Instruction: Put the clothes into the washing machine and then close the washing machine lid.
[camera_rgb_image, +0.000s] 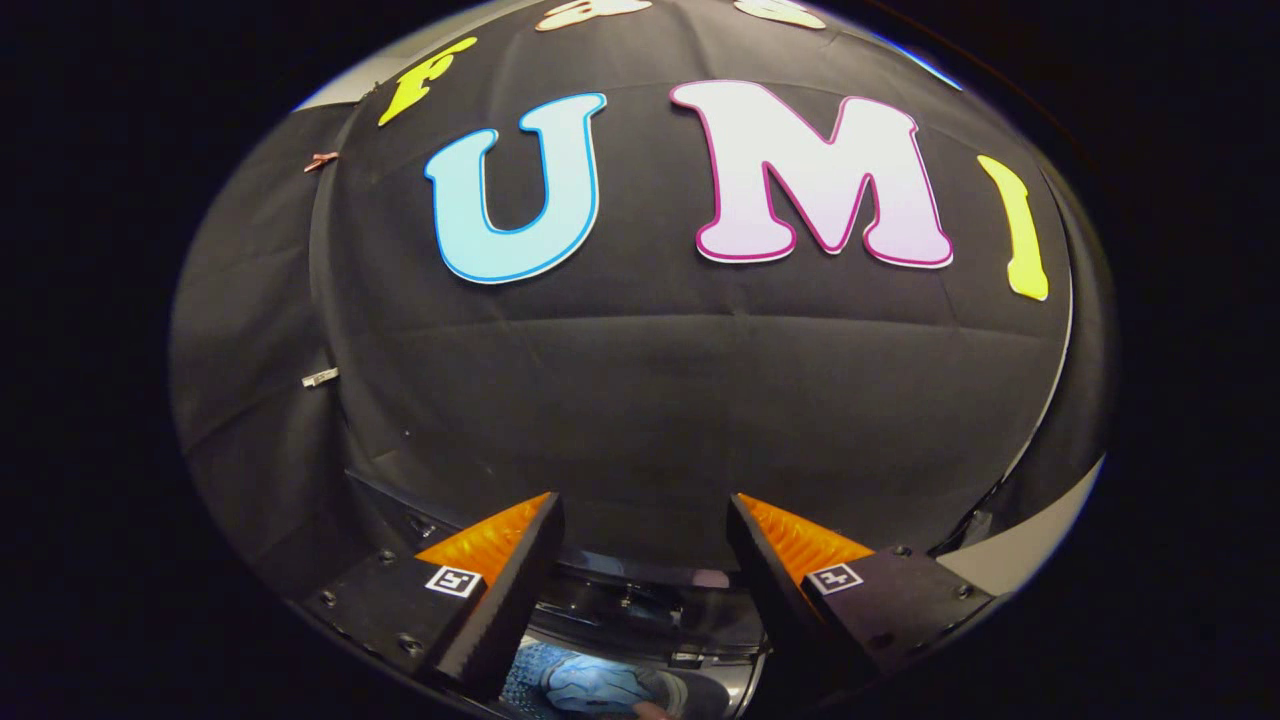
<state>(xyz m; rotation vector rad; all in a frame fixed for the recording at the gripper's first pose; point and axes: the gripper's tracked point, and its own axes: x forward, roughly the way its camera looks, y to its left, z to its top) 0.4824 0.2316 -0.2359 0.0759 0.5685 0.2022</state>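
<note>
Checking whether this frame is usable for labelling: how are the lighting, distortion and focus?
Gripper view: strong fisheye bending, so the seam on the black cloth wall bows; lighting is even on the cloth, without harsh glare; the open gripper is sharp, with nothing between its fingers; the blue clothes below and between the fingers are dim and cut off.

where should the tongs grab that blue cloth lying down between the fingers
The tongs are open, fingers wide apart and pointed at the booth wall. The blue cloth lies low between them, bunched with raised folds. Probably best to tip down and come from above, pinching the highest fold near its middle, since a crumpled heap offers ridges there. Much of it is hidden, so its edges cannot be judged.
</note>
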